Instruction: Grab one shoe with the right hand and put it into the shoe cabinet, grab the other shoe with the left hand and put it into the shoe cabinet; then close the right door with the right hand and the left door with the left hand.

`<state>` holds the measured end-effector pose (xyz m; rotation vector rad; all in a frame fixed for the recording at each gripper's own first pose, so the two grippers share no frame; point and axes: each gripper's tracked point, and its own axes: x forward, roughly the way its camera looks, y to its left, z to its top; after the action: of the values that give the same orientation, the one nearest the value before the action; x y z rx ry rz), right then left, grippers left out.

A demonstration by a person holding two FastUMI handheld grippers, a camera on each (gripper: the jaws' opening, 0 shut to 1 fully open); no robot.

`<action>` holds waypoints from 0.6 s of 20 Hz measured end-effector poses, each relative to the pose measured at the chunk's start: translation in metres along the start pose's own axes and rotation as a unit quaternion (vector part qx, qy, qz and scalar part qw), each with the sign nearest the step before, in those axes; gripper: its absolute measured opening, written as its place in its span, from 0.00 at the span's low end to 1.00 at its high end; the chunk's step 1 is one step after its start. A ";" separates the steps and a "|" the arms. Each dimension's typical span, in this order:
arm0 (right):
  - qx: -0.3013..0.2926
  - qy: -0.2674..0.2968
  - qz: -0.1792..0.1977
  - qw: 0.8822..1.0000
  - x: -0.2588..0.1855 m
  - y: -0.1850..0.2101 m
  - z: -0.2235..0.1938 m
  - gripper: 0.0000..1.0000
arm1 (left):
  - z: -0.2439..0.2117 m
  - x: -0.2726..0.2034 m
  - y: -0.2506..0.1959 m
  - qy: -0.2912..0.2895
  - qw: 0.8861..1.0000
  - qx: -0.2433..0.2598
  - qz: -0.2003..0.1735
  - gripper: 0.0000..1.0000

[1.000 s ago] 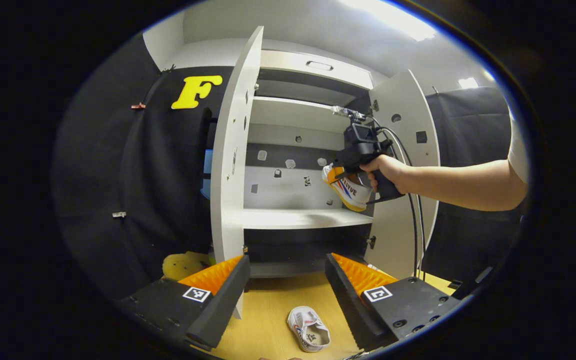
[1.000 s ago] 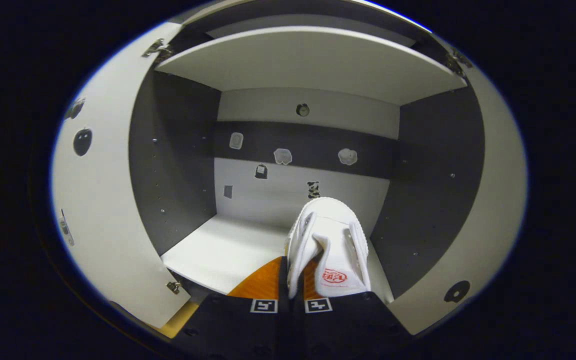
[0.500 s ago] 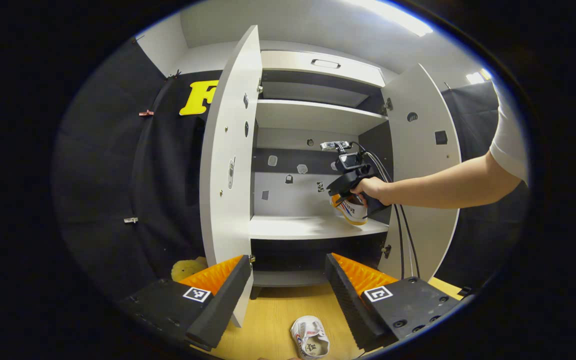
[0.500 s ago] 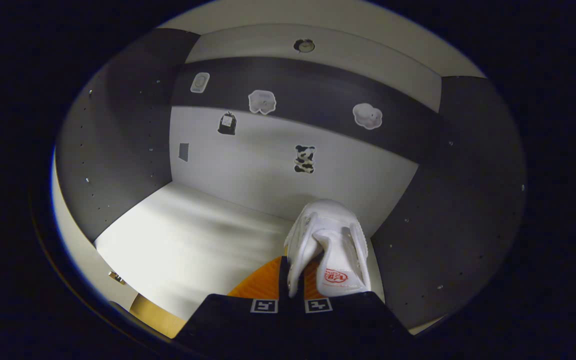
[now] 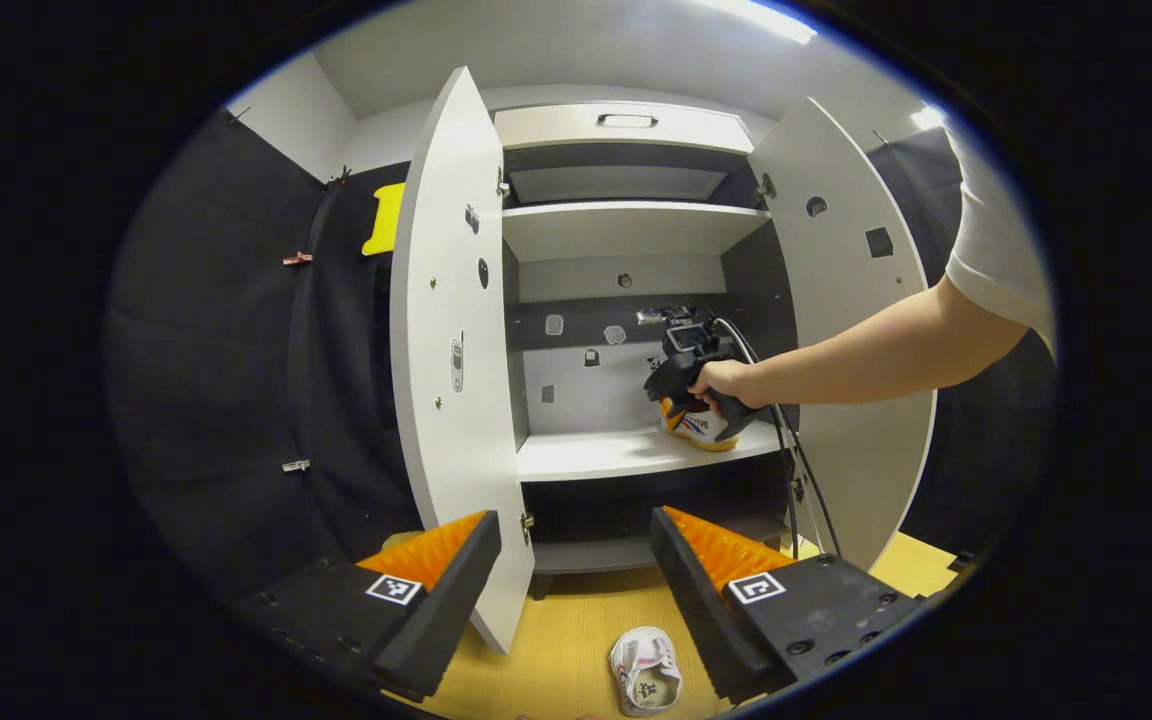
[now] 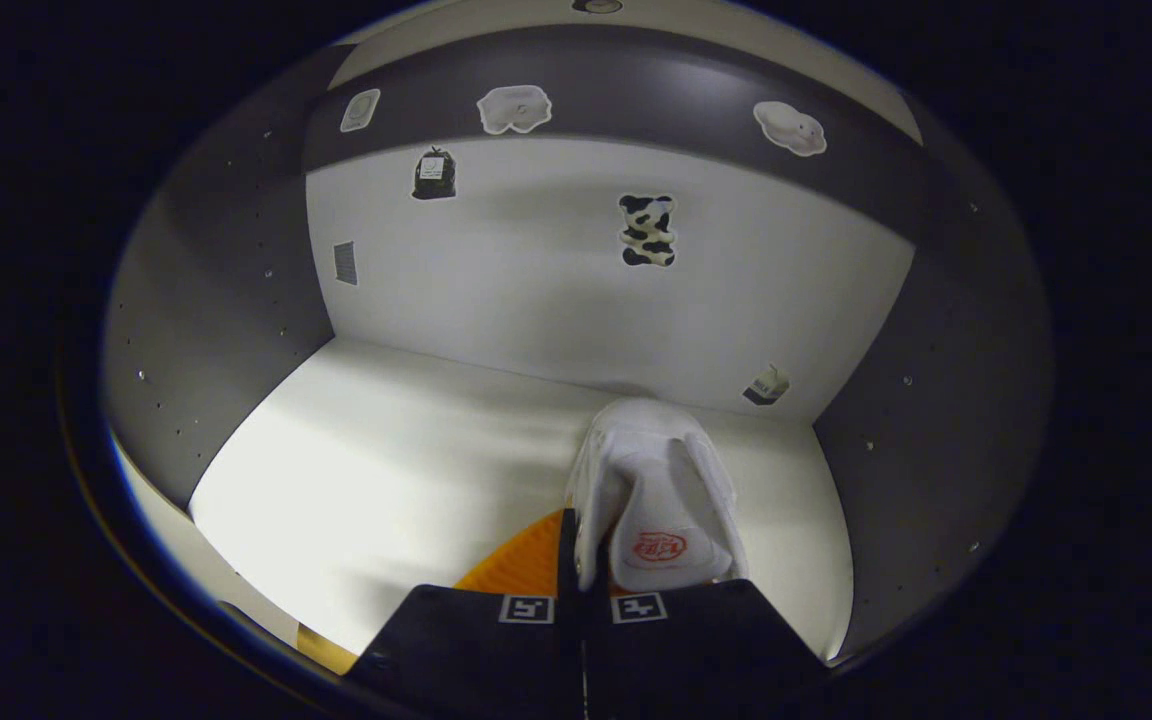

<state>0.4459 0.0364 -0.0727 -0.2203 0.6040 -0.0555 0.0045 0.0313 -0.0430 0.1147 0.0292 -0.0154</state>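
The white shoe cabinet (image 5: 626, 455) stands with its left door (image 5: 451, 350) and right door (image 5: 841, 300) swung open. My right gripper (image 6: 584, 560) is shut on a white shoe (image 6: 658, 490), pinching its left side wall, low over the right end of the middle shelf (image 6: 416, 470). In the left gripper view that shoe (image 5: 698, 428) sits under the held right gripper (image 5: 686, 375), at the shelf. My left gripper (image 5: 576, 560) is open and holds nothing. The other white shoe (image 5: 646, 672) lies on the wooden floor (image 5: 566, 640) between its fingers.
A person's bare arm (image 5: 866, 350) reaches from the right into the cabinet. Cables (image 5: 791, 470) hang from the right gripper past the right door. Stickers dot the cabinet's back wall (image 6: 586, 280). An upper shelf (image 5: 626, 225) and a drawer (image 5: 626, 125) lie above.
The right gripper has pushed deeper into the cabinet and lowered the shoe toward the middle shelf. The left gripper's view has drawn back, so the cabinet looks smaller.
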 end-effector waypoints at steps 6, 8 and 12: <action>0.015 -0.009 0.006 1.000 -0.026 0.001 -0.001 0.31 | -0.006 -0.006 0.006 0.008 1.000 -0.027 0.014 0.95; 0.009 -0.025 0.021 0.999 -0.045 0.009 -0.002 0.55 | -0.009 -0.011 0.011 0.013 0.998 -0.055 0.018 0.95; 0.014 -0.059 0.032 0.998 -0.096 0.017 -0.003 0.76 | -0.023 -0.026 0.035 0.017 0.995 -0.091 0.029 0.95</action>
<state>0.3650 0.0634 -0.0250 -0.1761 0.4913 0.0104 -0.0215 0.0689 -0.0613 -0.0658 0.0617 0.0479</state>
